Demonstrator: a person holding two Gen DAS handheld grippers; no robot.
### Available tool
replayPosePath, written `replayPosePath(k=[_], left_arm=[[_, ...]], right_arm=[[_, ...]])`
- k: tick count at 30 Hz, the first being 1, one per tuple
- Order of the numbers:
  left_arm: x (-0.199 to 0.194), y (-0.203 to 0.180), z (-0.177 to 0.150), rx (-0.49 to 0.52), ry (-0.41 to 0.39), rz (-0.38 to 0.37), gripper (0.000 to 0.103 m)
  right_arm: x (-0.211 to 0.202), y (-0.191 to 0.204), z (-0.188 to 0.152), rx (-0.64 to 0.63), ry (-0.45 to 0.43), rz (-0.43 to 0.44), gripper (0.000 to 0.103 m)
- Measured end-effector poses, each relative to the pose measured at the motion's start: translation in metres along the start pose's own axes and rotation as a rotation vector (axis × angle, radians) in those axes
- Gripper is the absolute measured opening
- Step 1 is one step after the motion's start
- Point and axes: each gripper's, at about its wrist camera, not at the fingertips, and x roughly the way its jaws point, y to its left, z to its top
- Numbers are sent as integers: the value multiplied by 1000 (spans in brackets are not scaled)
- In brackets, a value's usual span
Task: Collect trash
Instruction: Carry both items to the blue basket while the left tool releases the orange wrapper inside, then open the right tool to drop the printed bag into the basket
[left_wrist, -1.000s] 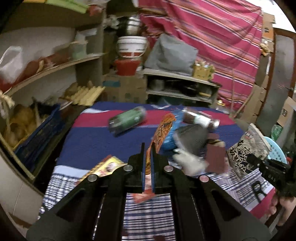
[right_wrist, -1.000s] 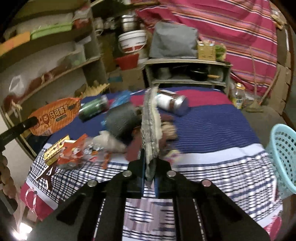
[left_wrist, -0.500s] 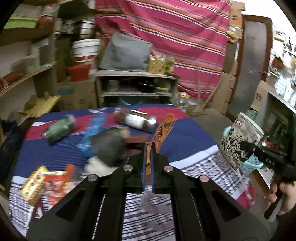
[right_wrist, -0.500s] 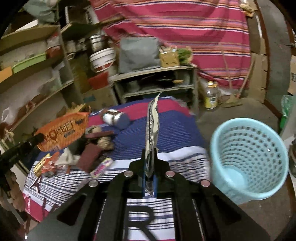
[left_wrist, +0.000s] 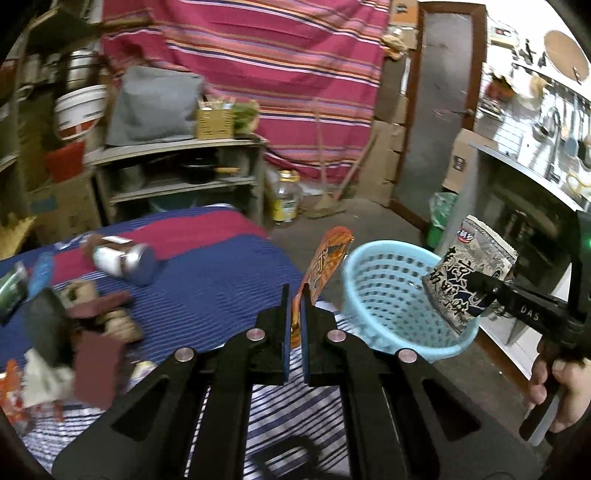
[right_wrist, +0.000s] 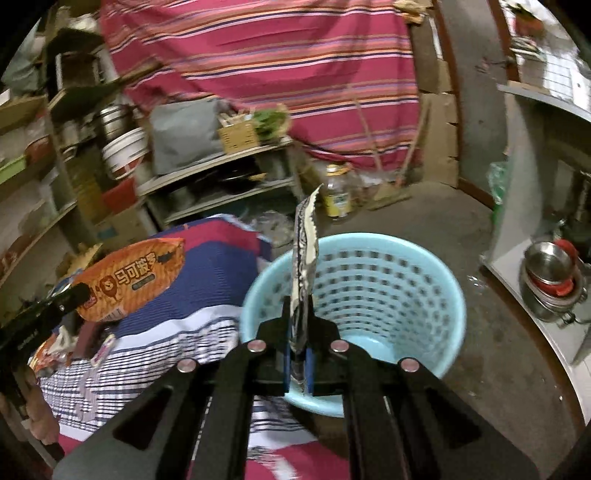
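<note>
Both sets of tongs are clamped shut on empty snack packets. The left tongs (left_wrist: 293, 314) pinch the orange snack wrapper (left_wrist: 325, 262) by its bottom edge, and it stands up edge-on, just short of the light-blue plastic basket (left_wrist: 373, 295). The right tongs (right_wrist: 299, 328) grip the grey-and-white printed packet (right_wrist: 303, 266) at one end, and that one hangs right over the basket's mouth, w/ the basket bottom visible under it. These wrappers look feather-light, thin foil/plastic film: floppy and crinkly, a bit slick, not breakable. An edge or corner pinch is plenty; the film folds flat betw. the pads and won't slip unless the grip slackens. Let go and they'd probably flutter rather than drop straight, so I'd release low, well inside the rim. The basket is a perforated tub standing on the bare concrete floor (right_wrist: 491, 332), right beside the corner of the bed. The bed's cover is a striped cloth (left_wrist: 207, 280), blue/red/white, soft, so stuff sinks in a bit. More litter lies on it: a tipped-over jar (left_wrist: 122, 258), dark reddish scraps (left_wrist: 96, 347), other wrappers, blurred. Room is cramped and dim: shelves w/ pots & buckets, a striped curtain (left_wrist: 258, 74) at the back, cardboard boxes, a metal bowl stack off to the right.
</note>
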Motion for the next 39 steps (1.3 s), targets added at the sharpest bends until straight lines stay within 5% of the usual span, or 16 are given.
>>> replayPosePath(k=[16,19,28,39], left_arm=[[96,-75,1,84,95,-108,4],[106,-78,2,83,99,-104,28],[94,-62,8,21,26,-52,76],[61,-16,16,-60,-46,81,92]], right_arm=[[27,-53,0,89,20,-41,6],[31,-57,-2,94,26,-48,6],[45,-58,-12,96,50,-63,6],[66,-43,-16,55,63,-99,7]])
